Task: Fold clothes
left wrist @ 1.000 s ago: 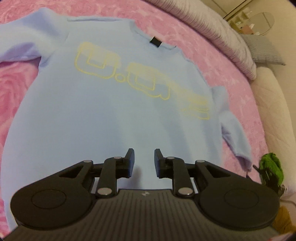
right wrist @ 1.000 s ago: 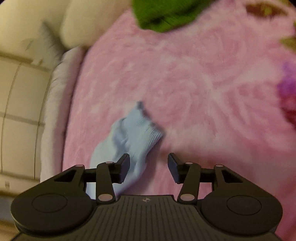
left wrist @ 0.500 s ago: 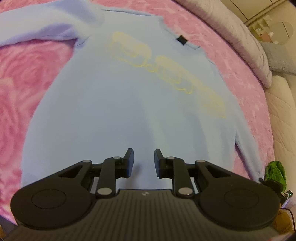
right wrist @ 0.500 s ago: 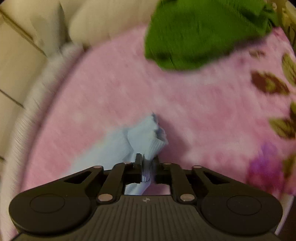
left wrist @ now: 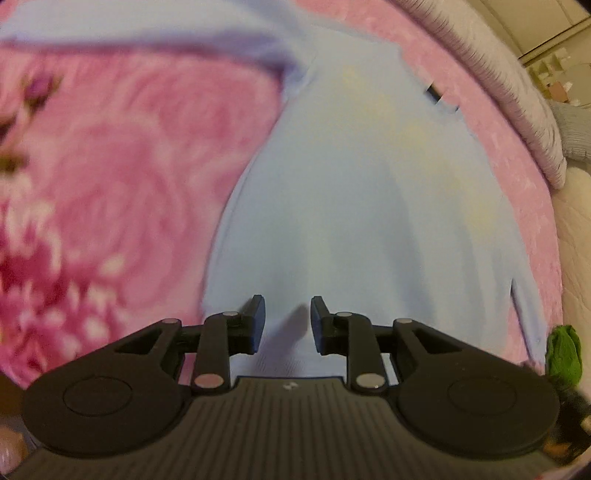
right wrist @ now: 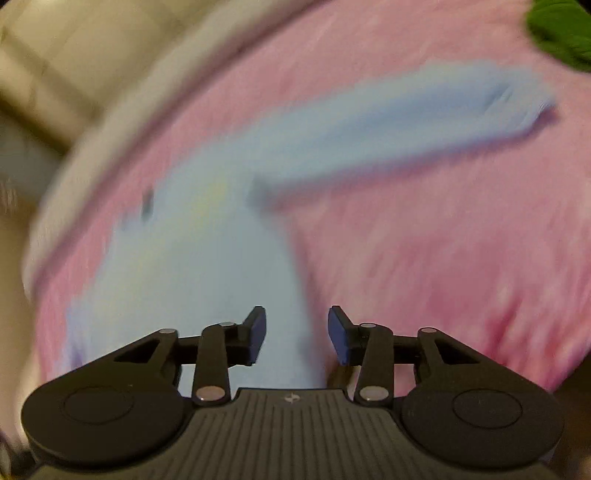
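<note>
Pale blue, the sweatshirt (left wrist: 351,221) lies spread flat on a pink floral blanket (left wrist: 110,184) that covers the bed. In the left wrist view the left gripper (left wrist: 284,319) hangs low over the garment's lower part near its hem, fingers parted with only blue cloth showing between them and nothing pinched. One sleeve (left wrist: 129,33) stretches away across the blanket at the top left, and a small dark neck label (left wrist: 434,92) marks the collar. A green knitted garment (left wrist: 563,354) sits at the blanket's right edge, and a grey striped pillow (left wrist: 498,74) lies beyond the collar. The right wrist view is heavily blurred: the right gripper (right wrist: 297,334) also has its fingers apart, empty, over the sweatshirt's side edge, with the other sleeve (right wrist: 406,118) reaching out across the pink blanket.
</note>
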`<state>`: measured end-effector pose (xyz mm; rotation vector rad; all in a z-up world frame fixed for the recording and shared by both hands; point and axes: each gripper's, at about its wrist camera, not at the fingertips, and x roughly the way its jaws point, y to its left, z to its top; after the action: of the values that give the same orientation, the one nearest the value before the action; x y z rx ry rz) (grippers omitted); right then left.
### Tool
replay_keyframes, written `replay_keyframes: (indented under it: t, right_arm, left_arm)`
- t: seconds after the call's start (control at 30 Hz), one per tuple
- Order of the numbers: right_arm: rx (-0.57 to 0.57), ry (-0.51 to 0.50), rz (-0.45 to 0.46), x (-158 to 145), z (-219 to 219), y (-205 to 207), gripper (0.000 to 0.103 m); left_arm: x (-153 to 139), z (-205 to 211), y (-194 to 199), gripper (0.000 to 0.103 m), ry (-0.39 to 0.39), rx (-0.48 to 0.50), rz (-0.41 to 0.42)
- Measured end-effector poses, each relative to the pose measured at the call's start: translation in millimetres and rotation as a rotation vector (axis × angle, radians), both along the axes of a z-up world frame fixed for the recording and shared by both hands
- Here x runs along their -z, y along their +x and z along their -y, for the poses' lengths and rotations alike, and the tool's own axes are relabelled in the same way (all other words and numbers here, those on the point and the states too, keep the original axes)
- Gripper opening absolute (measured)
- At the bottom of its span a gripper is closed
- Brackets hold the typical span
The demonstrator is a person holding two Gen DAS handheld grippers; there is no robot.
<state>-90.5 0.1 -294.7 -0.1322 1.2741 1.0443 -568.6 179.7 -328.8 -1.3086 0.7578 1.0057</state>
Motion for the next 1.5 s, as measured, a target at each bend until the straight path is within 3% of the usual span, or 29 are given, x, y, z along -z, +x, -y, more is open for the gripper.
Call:
replay_keyframes:
  t: [0.1,0.2,0.27,0.33,0.43,0.57,0.63,0.87,1.2,1.5]
  right_arm:
    - [-0.054,-0.258,0.070,16.9,3.7,-45.6,0.042]
    - [-0.048,-0.429,0.103,7.4,9.0,-68.9,0.043]
    - [-0.033,-0.395,0.124,-24.6,10.8,-77.5,0.043]
    - [-0.026,-0.345,0.174,-61.6,-0.2,-84.2,0.058]
    - [-0.017,-0.272,0.222,-109.0,-27.0,-86.4,0.072]
    - [-0.025,-0.204,0.254,-160.9,-47.4,-92.3,0.079]
    - [-0.054,-0.187,0.268,-177.9,-48.6,-98.4,0.085]
    - [-0.165,-0.172,0.275,-203.9,-17.5,-106.6,0.088]
    - [-0.255,-0.127,0.323,-234.9,66.5,-94.6,0.088]
    - [-0.296,-0.112,0.321,-247.6,111.1,-81.2,0.088]
  left_arm:
    - [0.2,8.4,-6.3,0.022,-0.074,0.052,-0.028]
    - [-25.2,7.2,-6.4,0.026,-0.098,0.145,-0.151]
    - [-55.3,2.1,-8.9,0.032,-0.063,0.173,-0.157]
    - [-89.3,-4.5,-8.3,0.037,-0.005,0.195,-0.167]
    - [-146.8,-13.6,-1.3,0.047,0.125,0.218,-0.215]
    - [-210.7,-15.6,20.5,0.062,0.274,0.220,-0.221]
    - [-228.4,-4.7,28.3,0.063,0.317,0.225,-0.214]
    - [-244.8,60.2,53.2,0.063,0.326,0.202,-0.220]
    - [-273.5,171.5,98.4,0.065,0.388,0.175,-0.243]
    - [-291.9,227.4,104.9,0.066,0.423,0.133,-0.250]
